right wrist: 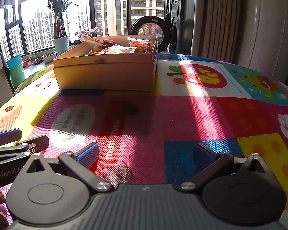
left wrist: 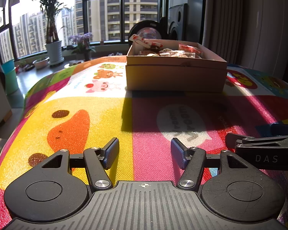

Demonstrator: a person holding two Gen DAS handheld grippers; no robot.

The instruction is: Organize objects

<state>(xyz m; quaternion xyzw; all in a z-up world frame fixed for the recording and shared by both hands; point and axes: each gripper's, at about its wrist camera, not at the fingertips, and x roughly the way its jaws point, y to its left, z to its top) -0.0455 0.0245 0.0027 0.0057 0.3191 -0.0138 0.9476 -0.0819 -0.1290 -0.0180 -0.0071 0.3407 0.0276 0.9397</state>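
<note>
Currently the left gripper (left wrist: 145,153) sits low near the front edge of the mat-covered surface (left wrist: 98,115), jaws spread and empty; its side reads "GenRobot.AI" in the right wrist view. Just beside it, the right gripper (right wrist: 146,153), marked "DAS" on its side, is likewise spread and holding nothing. Mat print reads "mini truck" (right wrist: 113,140) and "BET" (right wrist: 209,75). Toward the far edge stands a cardboard box (left wrist: 175,76), open, containing wrapped snack packets (left wrist: 174,52).
</note>
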